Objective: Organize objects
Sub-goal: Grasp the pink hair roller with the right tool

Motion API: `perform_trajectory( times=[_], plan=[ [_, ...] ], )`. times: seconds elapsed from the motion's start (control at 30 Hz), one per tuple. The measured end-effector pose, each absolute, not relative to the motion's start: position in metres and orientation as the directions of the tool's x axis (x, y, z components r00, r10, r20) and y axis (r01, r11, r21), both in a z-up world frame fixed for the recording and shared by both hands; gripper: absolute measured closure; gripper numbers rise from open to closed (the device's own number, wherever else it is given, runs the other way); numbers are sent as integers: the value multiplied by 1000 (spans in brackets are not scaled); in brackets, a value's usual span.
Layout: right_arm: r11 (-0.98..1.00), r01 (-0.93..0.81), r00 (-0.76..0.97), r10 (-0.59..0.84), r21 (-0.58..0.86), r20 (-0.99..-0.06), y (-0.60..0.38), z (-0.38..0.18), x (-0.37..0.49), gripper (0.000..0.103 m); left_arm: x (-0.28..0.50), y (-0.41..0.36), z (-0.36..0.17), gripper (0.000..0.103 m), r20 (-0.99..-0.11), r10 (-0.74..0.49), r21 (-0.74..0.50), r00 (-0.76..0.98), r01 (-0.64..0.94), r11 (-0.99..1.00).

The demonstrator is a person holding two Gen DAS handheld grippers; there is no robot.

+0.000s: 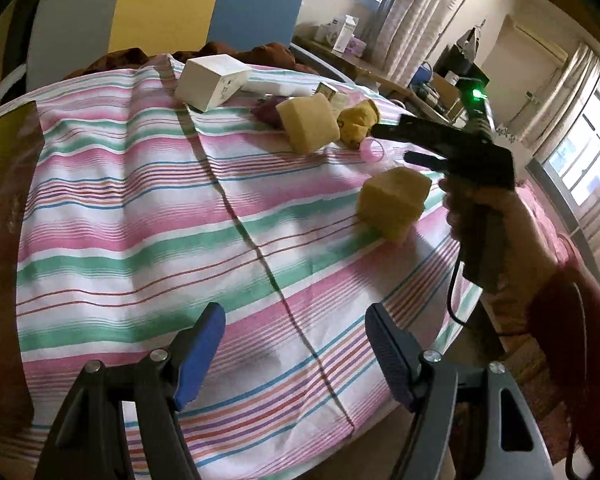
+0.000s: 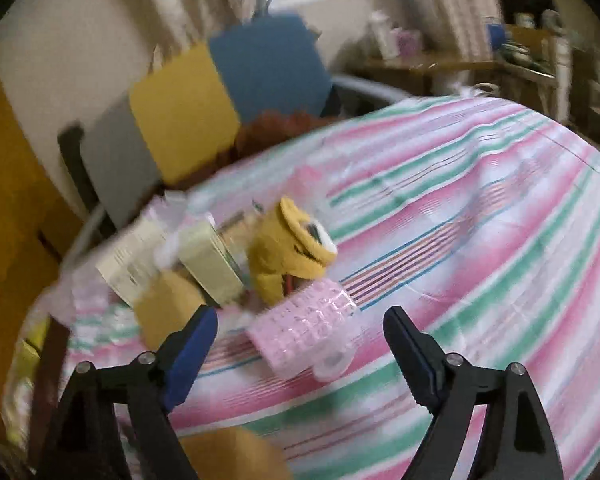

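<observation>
Striped cotton in pink, green and white covered the bed (image 1: 140,208), creased along a dark seam that ran diagonally toward the left gripper (image 1: 296,352), whose blue-padded fingers (image 1: 202,356) stood wide apart over bare cloth with nothing between them. Motion blur smeared much of the right wrist view, so the print on the pale cartons at its left could not be read and their edges ran together. In that view the right gripper (image 2: 300,352) also had its fingers spread wide and empty, with a ribbed, translucent pink roller (image 2: 308,332) lying on its side just ahead of them. Behind the roller sat a yellow plush toy (image 2: 288,248) with a big white eye, its lower body hidden by the roller and a cream box (image 2: 210,264). A tan, spongy shape at the bottom edge was cut off and too blurred to name. From the left wrist view two yellowish foam blocks showed, the far block (image 1: 308,122) beside the plush toy and the near block (image 1: 392,200) apart from it, close to the person's hand (image 1: 496,224) on the black handle. A white carton (image 1: 210,82) rested further back, partly covering flatter boxes. A purple item behind the far block was mostly concealed.
</observation>
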State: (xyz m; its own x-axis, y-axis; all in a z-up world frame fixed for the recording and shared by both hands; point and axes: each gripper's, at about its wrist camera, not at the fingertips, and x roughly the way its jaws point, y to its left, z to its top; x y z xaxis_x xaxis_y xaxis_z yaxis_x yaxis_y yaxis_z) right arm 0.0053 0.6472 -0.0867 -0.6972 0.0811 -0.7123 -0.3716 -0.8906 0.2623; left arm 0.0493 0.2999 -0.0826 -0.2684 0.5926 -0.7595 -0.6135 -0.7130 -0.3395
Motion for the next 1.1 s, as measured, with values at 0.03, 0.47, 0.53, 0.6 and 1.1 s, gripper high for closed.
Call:
perform_trajectory(
  times=[0.03, 0.47, 0.53, 0.6, 1.1],
  plan=[
    [-904, -352, -688, 76, 241, -722, 648, -90, 0, 17, 49, 301, -83, 29, -761, 592, -339, -265, -616, -711],
    [-966, -260, -545, 149, -2, -825, 649, -84, 32, 29, 50, 336, -77, 29, -746, 621, -337, -241, -667, -664],
    [-953, -295, -559, 114, 68, -821, 661, -82, 48, 29, 47, 347, -73, 29, -739, 633, -349, -230, -674, -651],
    [-927, -334, -590, 67, 168, -805, 678, -80, 63, 29, 39, 357, -69, 29, -729, 653, -392, -206, -657, -644],
    [-876, -423, -619, 93, 230, -780, 705, -61, 77, 23, -23, 450, -24, 24, -677, 715, -490, -173, -618, -614]
  ],
)
